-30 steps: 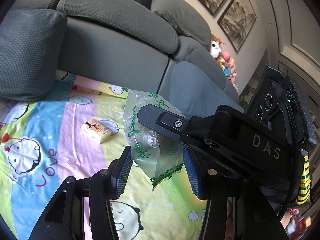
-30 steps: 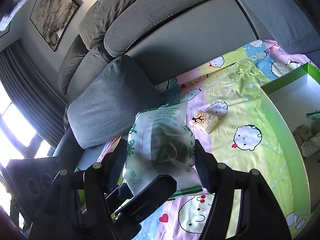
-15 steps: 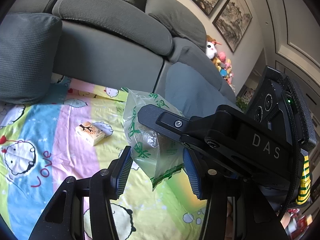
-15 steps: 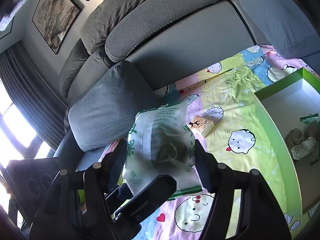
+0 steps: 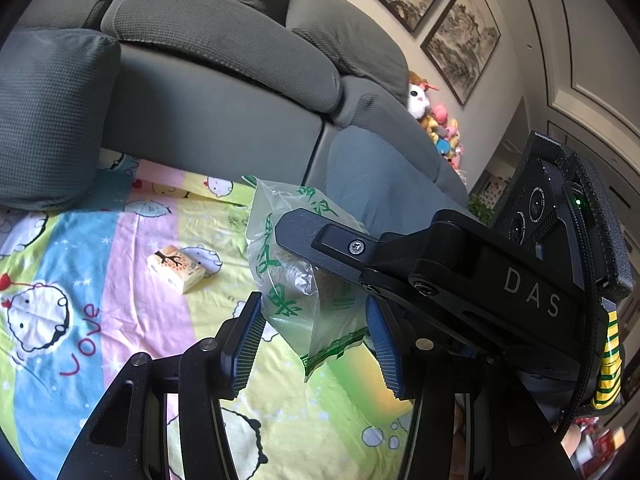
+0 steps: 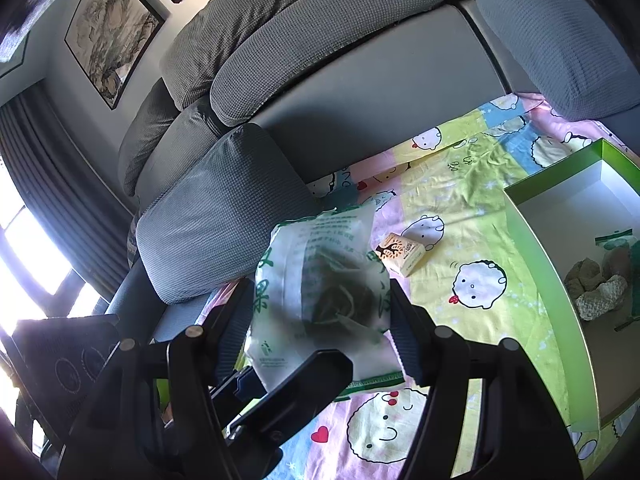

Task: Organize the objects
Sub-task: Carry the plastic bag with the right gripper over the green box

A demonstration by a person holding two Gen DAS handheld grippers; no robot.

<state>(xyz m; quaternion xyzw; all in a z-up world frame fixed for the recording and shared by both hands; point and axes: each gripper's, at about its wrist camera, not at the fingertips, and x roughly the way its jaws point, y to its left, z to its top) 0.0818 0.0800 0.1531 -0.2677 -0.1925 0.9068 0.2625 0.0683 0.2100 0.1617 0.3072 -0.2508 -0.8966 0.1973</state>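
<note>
Both claws clamp one plastic bag (image 6: 320, 280) aloft: right gripper (image 6: 320, 320) across its width, left gripper (image 5: 316, 336) crosswise. Green box (image 6: 532, 280) waits at 3 o'clock. Risk: opposed pulls tear film.

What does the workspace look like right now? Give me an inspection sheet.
Surface: cartoon-print sheet spread in front of a grey sofa.
Job's things: plastic bag with green print, held off the sheet; small carton lying on the sheet; green-rimmed box, open, with pale lumps inside.
Clutter: nothing seen.
Grippers: right gripper, jaws pressing on the bag's sides; left gripper, jaws around the bag's lower part, contact unclear.
Cables: what looks like a thin black cord along the right gripper's body.
Surroundings: framed pictures, plush toys, bright window.
</note>
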